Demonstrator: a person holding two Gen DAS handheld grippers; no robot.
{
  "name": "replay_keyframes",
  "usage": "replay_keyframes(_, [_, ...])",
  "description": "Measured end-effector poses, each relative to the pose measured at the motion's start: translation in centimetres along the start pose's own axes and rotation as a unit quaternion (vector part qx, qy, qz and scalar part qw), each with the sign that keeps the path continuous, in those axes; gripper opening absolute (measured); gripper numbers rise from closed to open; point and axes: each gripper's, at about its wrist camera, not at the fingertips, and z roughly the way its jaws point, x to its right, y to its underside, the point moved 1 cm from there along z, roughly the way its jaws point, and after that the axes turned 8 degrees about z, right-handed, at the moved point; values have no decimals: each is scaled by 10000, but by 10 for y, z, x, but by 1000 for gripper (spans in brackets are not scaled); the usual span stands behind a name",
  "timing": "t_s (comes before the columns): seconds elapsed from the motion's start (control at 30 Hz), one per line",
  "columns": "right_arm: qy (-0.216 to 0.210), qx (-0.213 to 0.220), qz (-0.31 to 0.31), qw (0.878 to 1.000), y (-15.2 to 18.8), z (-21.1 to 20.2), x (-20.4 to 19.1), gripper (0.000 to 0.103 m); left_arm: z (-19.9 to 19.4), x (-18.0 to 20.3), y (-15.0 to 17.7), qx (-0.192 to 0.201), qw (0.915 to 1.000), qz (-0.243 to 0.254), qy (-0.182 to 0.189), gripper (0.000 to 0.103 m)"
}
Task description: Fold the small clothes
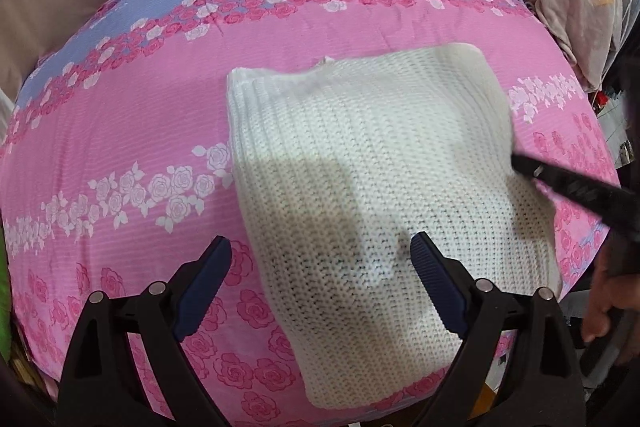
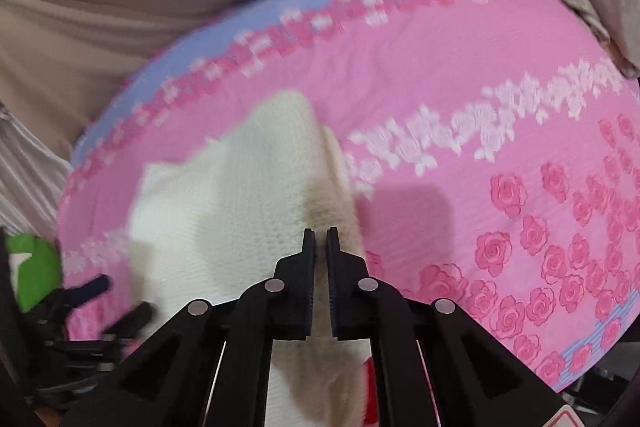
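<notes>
Pink floral bedsheet (image 1: pixel 280 67), folded white knit garment (image 1: pixel 380 167) lying flat

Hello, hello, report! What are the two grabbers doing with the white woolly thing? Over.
Left gripper open above white knitted garment. Right gripper shut at its edge; whether it pinches the knit is unclear. Garment folded on pink rose-print bedsheet. Nothing blocking.

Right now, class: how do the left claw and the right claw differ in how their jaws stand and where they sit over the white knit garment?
The left claw is open, jaws wide apart; the right claw is shut. The left claw straddles the left edge of the white knit garment, one finger over the pink floral sheet; the right claw reaches the garment's right edge. Both are black with dark blue pads and point downward.
</notes>
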Motion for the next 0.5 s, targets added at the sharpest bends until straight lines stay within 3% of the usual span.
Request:
replay_keyframes(0.07, [251,-344,72,9991,2,24,12,5,1,0,1,-59,10000,-20,-63,89])
replay_keyframes(0.1, [189,-274,235,9992,2,16,16,11,-1,0,1,-25,10000,-29,-77,89])
replay_keyframes(0.17, [-142,-5,470,9988,6,-16,17,13,-6,-1,3,75,9999,-47,-102,89])
replay_keyframes(0.2, [-203,48,471,9987,9,-26,16,22,-6,-2,4,80,9999,-53,-123,89])
replay_keyframes(0.23, [-233,66,433,9988,16,-38,15,37,-6,-3,4,69,9999,-64,-135,89])
replay_keyframes(0.3, [-276,-48,274,9992,33,-50,10,53,-5,-4,5,39,9999,-83,-134,89])
replay_keyframes(0.33, [-266,-201,136,9994,45,-51,7,53,-5,-5,6,20,9998,-114,-129,89])
replay_keyframes(0.4, [-231,-508,-134,9984,66,-43,2,50,-2,-6,7,-24,9998,-185,-99,89])
replay_keyframes(0.43, [-188,-598,-248,9977,73,-36,0,24,0,-6,7,-59,9997,-219,-84,89])
replay_keyframes(0.47, [-59,-751,-355,9965,81,-26,2,7,1,-6,8,-91,9997,-230,-89,89])
replay_keyframes(0.5, [-29,-773,-252,9967,83,-25,3,9,2,-5,9,-108,9996,-224,-100,89])
